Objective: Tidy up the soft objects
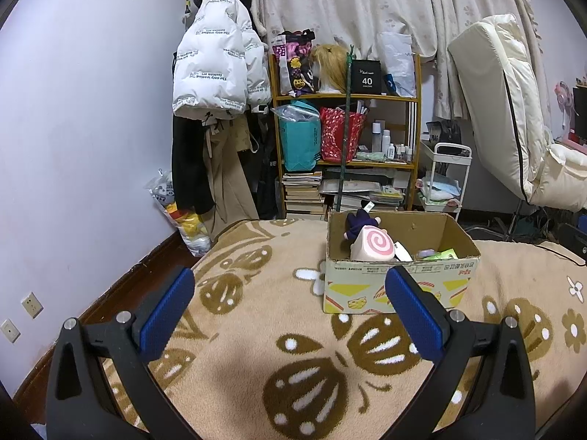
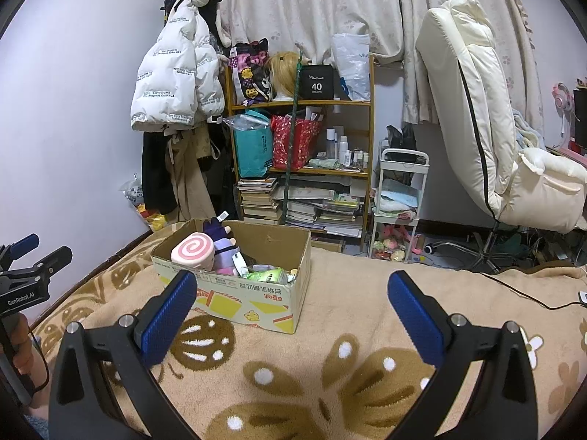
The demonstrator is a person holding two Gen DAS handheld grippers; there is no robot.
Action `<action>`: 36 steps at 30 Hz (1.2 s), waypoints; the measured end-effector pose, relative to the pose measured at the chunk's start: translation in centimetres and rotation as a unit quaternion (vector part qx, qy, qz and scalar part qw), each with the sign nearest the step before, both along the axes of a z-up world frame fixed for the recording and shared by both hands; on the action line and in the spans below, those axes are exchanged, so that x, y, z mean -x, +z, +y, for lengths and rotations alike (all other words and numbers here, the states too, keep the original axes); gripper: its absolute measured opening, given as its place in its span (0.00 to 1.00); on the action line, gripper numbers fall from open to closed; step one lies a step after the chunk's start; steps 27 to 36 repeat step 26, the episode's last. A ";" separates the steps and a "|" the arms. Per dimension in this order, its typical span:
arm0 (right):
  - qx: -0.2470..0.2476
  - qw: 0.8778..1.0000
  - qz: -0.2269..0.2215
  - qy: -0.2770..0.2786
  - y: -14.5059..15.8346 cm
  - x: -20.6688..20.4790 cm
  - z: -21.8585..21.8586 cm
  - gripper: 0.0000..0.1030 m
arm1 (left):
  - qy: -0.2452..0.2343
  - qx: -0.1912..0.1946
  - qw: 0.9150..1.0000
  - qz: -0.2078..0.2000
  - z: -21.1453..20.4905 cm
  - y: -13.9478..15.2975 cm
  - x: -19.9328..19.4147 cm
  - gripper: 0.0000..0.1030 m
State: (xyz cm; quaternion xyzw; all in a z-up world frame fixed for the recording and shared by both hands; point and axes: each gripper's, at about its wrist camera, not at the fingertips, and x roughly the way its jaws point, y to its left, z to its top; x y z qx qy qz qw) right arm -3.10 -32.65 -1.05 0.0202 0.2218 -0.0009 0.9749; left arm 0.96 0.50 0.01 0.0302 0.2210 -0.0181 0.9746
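Both grippers, left [image 1: 290, 308] and right [image 2: 293, 308], hung wide open and empty above the blanket [image 2: 330, 385]; the cardboard box [image 2: 256, 300] of plush toys [image 2: 192, 251] sat at eleven o'clock from the right one.

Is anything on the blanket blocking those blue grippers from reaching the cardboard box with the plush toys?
Nothing visible does. Only bare blanket lies between the open right gripper, the open left gripper and the cardboard box.

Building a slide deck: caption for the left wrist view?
Open left gripper hovers over blanket before toy-filled cardboard box.
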 end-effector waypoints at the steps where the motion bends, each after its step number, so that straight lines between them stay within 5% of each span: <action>1: 0.000 1.000 0.000 0.000 0.1 -0.1 0.0 1.00 | -0.001 -0.001 1.000 0.000 0.1 0.0 0.0 0.99; 36: 0.000 1.000 0.001 0.001 0.3 -0.1 -0.2 1.00 | -0.002 -0.005 1.000 0.004 -0.2 -0.8 -0.1 0.99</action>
